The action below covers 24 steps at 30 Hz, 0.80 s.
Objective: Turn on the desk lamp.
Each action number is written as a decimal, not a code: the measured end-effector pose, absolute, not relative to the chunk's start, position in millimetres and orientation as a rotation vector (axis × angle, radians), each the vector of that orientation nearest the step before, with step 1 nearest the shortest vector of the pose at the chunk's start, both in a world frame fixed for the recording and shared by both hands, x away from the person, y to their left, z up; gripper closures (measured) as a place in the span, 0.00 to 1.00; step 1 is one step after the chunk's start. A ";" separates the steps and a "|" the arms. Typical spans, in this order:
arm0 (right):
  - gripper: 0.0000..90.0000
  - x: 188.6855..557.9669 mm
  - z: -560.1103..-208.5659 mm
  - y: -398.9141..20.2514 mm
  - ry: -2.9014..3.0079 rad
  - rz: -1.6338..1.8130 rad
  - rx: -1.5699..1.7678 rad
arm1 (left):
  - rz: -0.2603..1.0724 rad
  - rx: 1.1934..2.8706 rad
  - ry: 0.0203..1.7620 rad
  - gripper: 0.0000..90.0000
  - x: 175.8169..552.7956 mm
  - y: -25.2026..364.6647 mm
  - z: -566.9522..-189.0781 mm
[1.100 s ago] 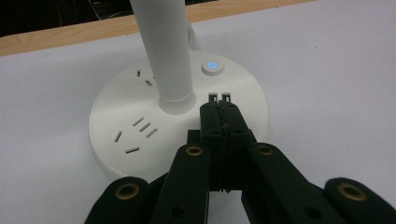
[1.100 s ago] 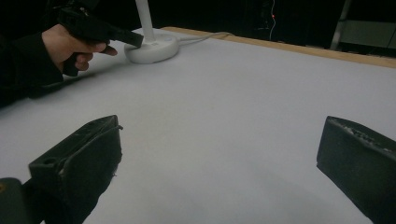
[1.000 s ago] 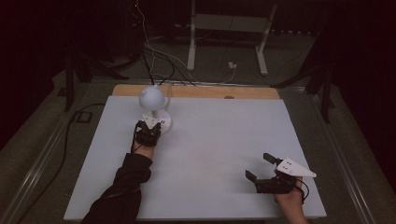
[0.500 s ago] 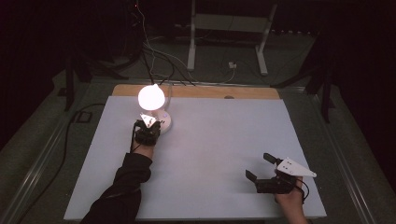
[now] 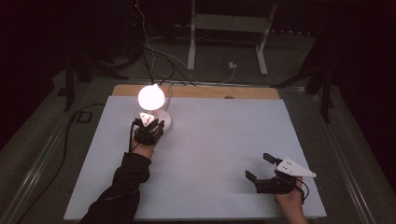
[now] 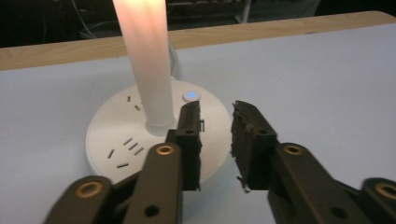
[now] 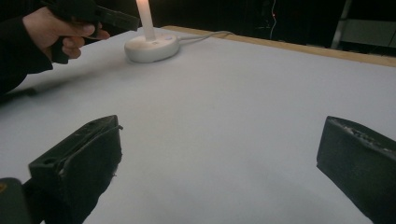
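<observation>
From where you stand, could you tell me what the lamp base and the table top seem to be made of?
The lamp base looks like smooth, glossy white moulded plastic: even sheen, cleanly cut socket slots and a small blue-lit button. The table top seems a matte pale board or sheet, without glare under the lamp; its far edge strip looks like bare light wood, tan and grainy.

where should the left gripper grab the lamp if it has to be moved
Probably the upright stem just above the round base, coming in level from the person's side. The stem is narrow enough to fit between the jaws; the base is wide and flat, and the glowing globe is round and looks too broad. The left gripper sits over the base edge, jaws slightly apart.
</observation>
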State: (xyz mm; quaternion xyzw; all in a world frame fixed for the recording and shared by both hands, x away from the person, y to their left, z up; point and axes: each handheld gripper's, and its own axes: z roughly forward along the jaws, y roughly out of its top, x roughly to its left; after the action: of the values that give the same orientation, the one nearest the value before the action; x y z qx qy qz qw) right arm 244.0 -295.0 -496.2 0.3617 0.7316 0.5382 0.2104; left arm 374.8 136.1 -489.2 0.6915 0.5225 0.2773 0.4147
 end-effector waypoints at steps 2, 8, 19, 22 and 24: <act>0.00 244.0 -496.3 -294.9 2.034 1.496 1.008 | 0.696 1.739 1.310 0.74 373.8 135.5 -487.9; 0.00 244.2 -496.4 -294.9 2.035 1.495 1.007 | 0.697 1.755 1.305 0.53 370.3 131.9 -485.9; 0.00 244.6 -497.0 -295.0 2.044 1.489 1.014 | 0.595 1.810 1.273 0.17 367.0 134.2 -481.8; 0.00 244.9 -497.1 -294.9 2.044 1.489 1.014 | 0.549 1.837 1.262 0.05 367.3 133.9 -481.5; 0.00 245.2 -497.2 -294.8 2.043 1.490 1.013 | 0.544 1.833 1.251 0.02 366.3 134.6 -481.1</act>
State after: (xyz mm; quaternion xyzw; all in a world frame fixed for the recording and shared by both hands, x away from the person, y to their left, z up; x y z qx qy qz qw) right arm 245.2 -294.8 -497.2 0.3638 0.7338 0.5350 0.2071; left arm 366.3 134.6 -481.1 0.7297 0.4981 0.2165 0.4154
